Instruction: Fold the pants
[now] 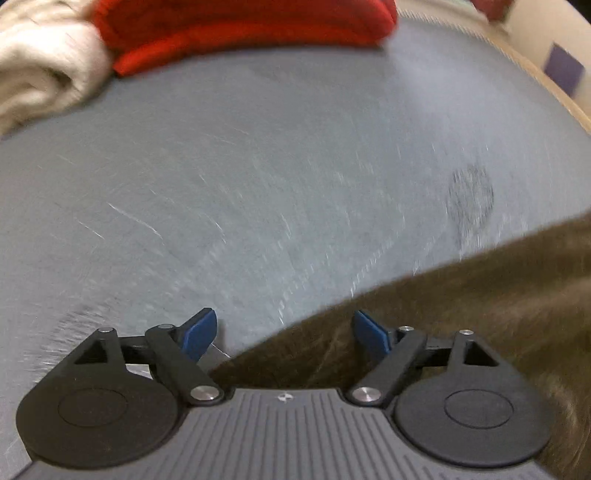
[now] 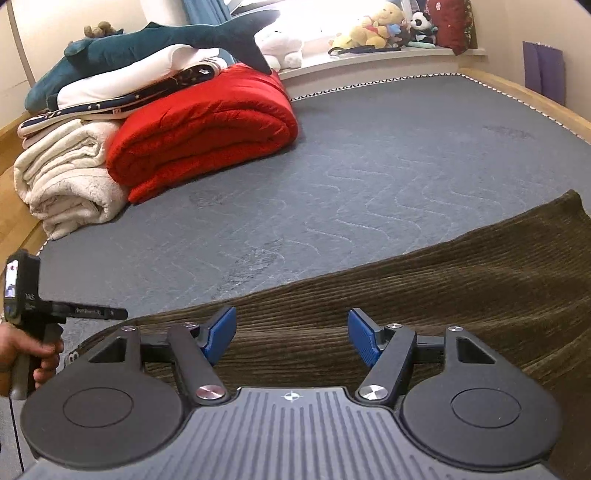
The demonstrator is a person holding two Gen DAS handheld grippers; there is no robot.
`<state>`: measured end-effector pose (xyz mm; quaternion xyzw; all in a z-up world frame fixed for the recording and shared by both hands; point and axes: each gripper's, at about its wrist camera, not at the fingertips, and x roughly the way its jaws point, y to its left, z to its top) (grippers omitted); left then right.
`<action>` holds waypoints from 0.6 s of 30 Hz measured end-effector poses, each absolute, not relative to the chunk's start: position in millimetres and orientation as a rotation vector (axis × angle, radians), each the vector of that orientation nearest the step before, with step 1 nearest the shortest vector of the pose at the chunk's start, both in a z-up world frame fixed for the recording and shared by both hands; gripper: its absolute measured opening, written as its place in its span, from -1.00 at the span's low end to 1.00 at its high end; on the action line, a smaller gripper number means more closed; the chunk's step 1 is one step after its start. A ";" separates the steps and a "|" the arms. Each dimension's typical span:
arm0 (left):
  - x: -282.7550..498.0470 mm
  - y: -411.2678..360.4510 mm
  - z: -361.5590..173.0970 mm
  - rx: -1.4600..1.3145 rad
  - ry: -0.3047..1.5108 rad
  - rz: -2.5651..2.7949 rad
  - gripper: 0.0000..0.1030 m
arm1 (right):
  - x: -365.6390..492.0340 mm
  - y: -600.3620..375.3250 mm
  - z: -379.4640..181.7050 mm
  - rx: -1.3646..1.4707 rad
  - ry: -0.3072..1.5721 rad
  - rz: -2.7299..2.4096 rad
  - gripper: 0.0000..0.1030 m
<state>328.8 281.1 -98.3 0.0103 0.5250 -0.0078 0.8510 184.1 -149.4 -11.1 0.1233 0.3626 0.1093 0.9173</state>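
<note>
The brown corduroy pants (image 2: 461, 280) lie flat on the grey mattress (image 2: 369, 166), across the lower right of both views; they show blurred in the left wrist view (image 1: 480, 302). My right gripper (image 2: 291, 334) is open and empty, low over the pants. My left gripper (image 1: 282, 334) is open and empty at the pants' near edge, one blue pad (image 1: 199, 332) over the mattress (image 1: 258, 184), the other over the cloth. The left tool (image 2: 26, 306) in the person's hand shows at the left edge of the right wrist view.
A folded red quilt (image 2: 207, 129) and a rolled cream blanket (image 2: 66, 177) lie at the far left of the mattress, with a plush shark (image 2: 147, 40) on top. Soft toys (image 2: 384, 29) line a ledge behind. A wooden bed edge (image 2: 535, 96) runs along the right.
</note>
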 end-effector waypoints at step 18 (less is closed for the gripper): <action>243.0 230.0 -33.3 0.200 0.982 -0.232 -0.74 | 203.0 -169.7 43.2 0.071 0.627 0.254 -0.08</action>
